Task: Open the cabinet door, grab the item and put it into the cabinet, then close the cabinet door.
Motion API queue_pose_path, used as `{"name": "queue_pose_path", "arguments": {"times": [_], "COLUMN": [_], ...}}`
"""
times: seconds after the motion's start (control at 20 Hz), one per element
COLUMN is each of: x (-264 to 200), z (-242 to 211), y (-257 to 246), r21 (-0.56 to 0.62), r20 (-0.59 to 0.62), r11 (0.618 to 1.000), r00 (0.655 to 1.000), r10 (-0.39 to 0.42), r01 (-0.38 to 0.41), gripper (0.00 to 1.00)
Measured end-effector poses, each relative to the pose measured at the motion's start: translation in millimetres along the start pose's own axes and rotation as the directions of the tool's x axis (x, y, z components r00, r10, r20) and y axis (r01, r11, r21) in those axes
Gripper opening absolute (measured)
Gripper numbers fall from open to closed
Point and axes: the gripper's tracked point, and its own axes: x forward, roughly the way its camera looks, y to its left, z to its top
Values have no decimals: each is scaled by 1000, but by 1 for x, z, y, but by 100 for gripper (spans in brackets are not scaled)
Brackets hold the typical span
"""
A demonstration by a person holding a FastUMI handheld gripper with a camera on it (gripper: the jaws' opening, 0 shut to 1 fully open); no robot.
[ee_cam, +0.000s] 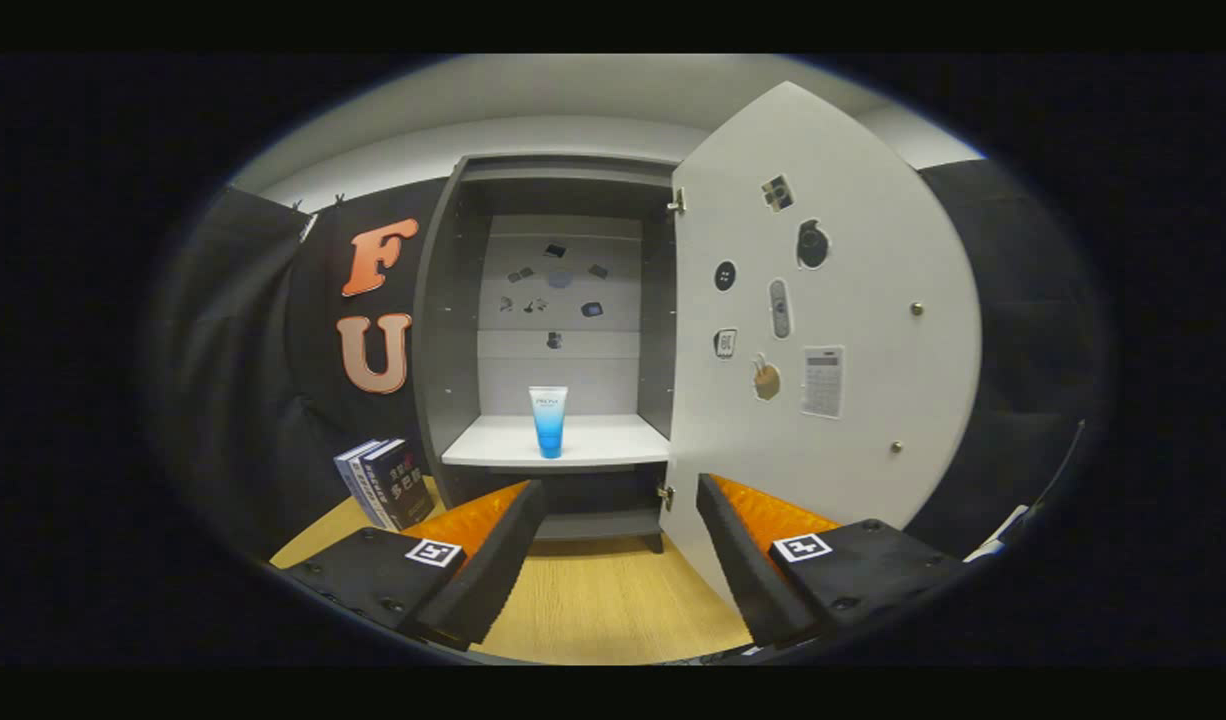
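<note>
A grey cabinet (453, 300) stands on the wooden table, beyond my fingers. Its white door (853, 300) is swung wide open to the right, with several stickers on its inner face. A blue and white tube (548, 421) stands upright, cap down, on the cabinet's white shelf (613, 440), near the shelf's front edge. My gripper (621, 495) is open and holds nothing. It hangs back from the cabinet, well short of the shelf, with the tube beyond and slightly left of the gap between the fingers.
A few dark books (385, 482) lean against the booth wall left of the cabinet. The open door's lower edge reaches close to my right finger (733, 540). Bare wooden tabletop (593, 600) lies between the fingers and the cabinet.
</note>
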Motion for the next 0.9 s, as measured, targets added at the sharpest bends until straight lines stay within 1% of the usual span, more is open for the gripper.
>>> {"name": "queue_pose_path", "arguments": {"times": [0.25,0.45,0.65,0.9], "x": [-45,-65,-71,-63], "z": [5,5,-6,-26], "y": [-57,-100,-144,-199], "r21": [-17,-44,-30,-64], "r20": [44,67,63,40], "r11": [997,990,984,970], "r00": [996,989,983,972], "r10": [-78,-128,-174,-233], "r01": [79,132,177,235], "gripper": [98,98,98,98]}}
